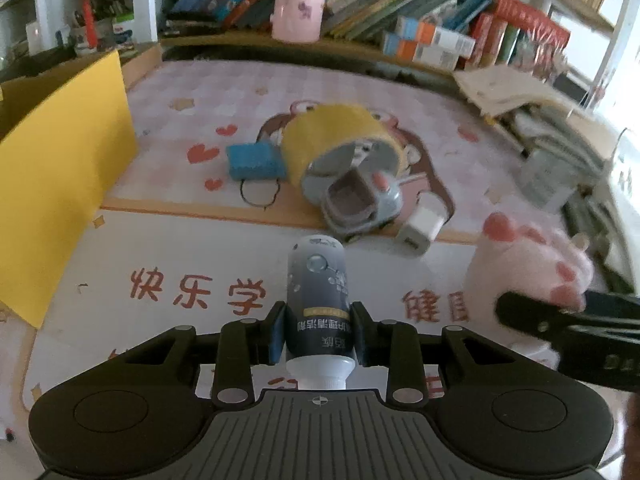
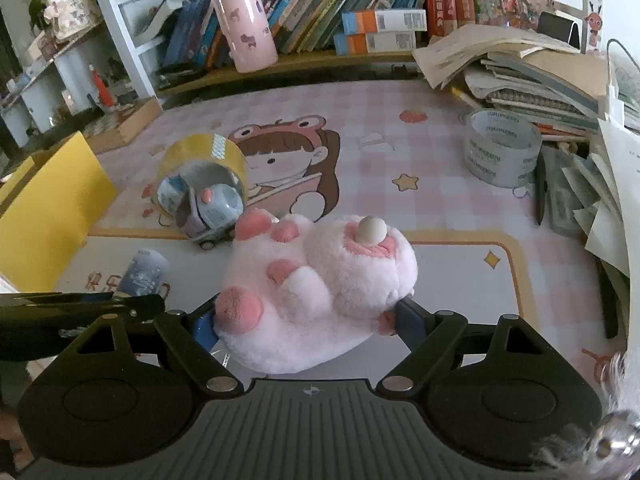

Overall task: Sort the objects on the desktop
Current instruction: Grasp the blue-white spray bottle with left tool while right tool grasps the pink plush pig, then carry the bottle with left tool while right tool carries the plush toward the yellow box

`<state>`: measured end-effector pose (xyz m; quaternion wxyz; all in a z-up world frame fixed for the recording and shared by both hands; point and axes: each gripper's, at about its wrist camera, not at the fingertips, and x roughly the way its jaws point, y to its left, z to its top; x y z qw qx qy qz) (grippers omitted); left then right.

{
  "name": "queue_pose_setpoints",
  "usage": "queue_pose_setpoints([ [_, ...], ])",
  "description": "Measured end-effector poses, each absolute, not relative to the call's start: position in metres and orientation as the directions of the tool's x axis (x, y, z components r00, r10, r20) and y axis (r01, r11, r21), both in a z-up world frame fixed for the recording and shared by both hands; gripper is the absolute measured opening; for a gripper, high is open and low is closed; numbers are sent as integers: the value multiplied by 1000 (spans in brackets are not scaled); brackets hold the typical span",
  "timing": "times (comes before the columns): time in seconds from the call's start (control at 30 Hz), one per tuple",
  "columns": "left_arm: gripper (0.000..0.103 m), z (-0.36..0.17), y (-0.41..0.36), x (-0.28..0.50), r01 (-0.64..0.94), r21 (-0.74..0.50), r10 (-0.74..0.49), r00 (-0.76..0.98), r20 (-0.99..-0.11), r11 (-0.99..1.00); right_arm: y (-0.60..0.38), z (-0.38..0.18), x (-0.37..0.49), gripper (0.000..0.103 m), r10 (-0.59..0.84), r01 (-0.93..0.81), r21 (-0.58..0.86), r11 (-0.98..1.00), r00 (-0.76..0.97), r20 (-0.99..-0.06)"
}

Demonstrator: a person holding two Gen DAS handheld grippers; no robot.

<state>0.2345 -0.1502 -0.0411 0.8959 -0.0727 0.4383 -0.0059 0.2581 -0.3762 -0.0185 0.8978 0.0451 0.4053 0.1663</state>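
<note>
My left gripper (image 1: 319,334) is shut on a dark grey bottle (image 1: 318,292) with a white cap, held above the desk mat. My right gripper (image 2: 306,322) is shut on a pink plush paw toy (image 2: 320,280); the toy also shows at the right of the left wrist view (image 1: 528,264). On the mat lie a yellow tape roll (image 1: 336,132), a grey toy car (image 1: 360,196), a blue sponge (image 1: 254,160) and a white charger (image 1: 420,228). The bottle shows in the right wrist view (image 2: 142,274).
A yellow box (image 1: 60,184) stands at the left. A pink cup (image 2: 246,32) and books (image 2: 360,0) line the back shelf. A clear tape roll (image 2: 500,148) and stacked papers (image 2: 540,76) sit at the right.
</note>
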Motion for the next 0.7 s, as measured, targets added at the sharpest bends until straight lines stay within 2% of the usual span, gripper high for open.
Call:
queue_pose_setpoints([
  [0.37,32,2,-150,202,-27,-164,-99,697,-711,986,-372,10,238,83,375,-301,228,926,653,-658],
  [0.7,32,12,-123,169,-13,-210,-138,718,-682,978,-347,26,204,83,360,-311,192,931,689,-629],
])
